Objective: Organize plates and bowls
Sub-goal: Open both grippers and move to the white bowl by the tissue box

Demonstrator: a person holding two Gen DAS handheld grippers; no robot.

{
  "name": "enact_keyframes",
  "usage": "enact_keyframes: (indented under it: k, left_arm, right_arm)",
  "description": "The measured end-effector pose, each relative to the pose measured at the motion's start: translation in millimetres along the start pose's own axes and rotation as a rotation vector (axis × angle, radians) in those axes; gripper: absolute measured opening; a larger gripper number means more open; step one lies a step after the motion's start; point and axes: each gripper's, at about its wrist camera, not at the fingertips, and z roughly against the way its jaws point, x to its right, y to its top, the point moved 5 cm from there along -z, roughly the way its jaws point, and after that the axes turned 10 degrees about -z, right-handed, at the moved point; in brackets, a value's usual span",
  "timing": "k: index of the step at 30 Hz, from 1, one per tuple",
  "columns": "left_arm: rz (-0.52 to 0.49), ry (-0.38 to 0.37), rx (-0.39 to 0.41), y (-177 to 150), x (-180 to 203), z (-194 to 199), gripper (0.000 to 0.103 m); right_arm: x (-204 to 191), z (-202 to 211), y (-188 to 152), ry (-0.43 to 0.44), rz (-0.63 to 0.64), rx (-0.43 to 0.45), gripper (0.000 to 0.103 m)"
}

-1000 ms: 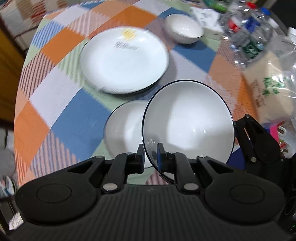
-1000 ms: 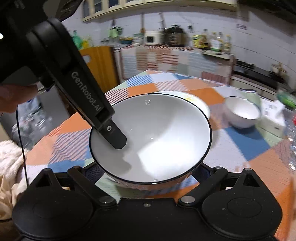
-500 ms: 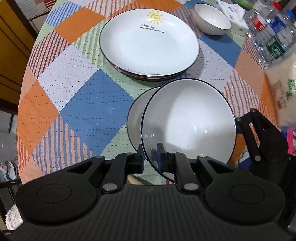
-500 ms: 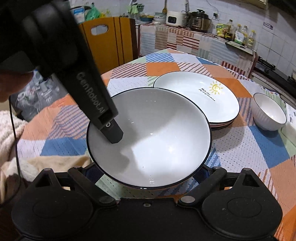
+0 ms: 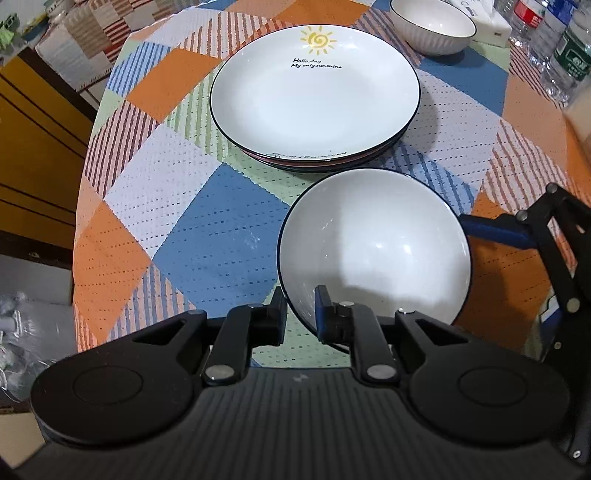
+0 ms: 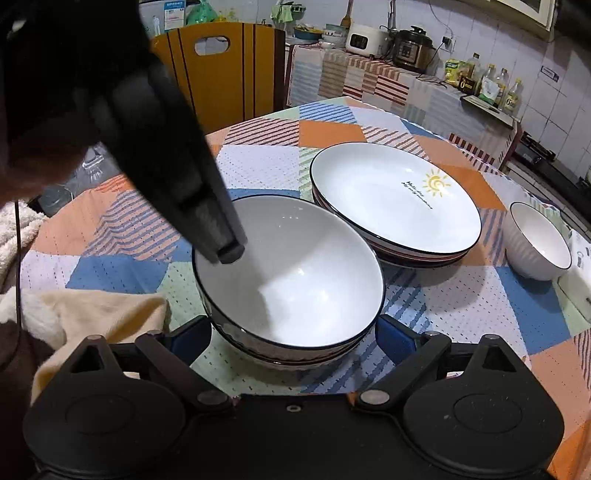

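A white bowl with a dark rim (image 5: 376, 243) (image 6: 295, 273) sits nested in another bowl on the table. My left gripper (image 5: 301, 308) straddles its near rim, jaws slightly apart. My right gripper (image 6: 293, 332) is open with its fingers wide on either side of the stacked bowls. A stack of plates, the top one with a sun design (image 5: 314, 92) (image 6: 395, 199), lies just beyond. A small white ribbed bowl (image 5: 432, 26) (image 6: 535, 243) stands farther off.
The round table has a checked cloth (image 5: 207, 229). Water bottles (image 5: 554, 40) and a white box stand at the far right. A beige towel (image 6: 92, 314) lies at the table edge. A yellow chair (image 6: 221, 70) stands behind the table.
The held bowl has come down from tilted in the air into the bowl on the table. The left jaws have opened a little around its rim.
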Motion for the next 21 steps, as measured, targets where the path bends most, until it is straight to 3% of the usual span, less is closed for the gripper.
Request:
enact_keyframes:
  k: [6,11,21]
  left_arm:
    - [-0.022,-0.002,0.017,0.0,-0.4,2.5,0.017]
    - [-0.057,0.001,0.080,7.8,-1.4,28.6,0.041]
    - [-0.108,-0.042,0.237,40.1,6.9,76.6,0.045]
  right_arm:
    - [-2.3,2.4,-2.1,-0.010,0.012,0.015,0.097]
    - [2.8,23.7,-4.9,-0.006,0.031,0.039,0.097]
    - [60.1,61.3,-2.0,-0.008,-0.056,0.150,0.098]
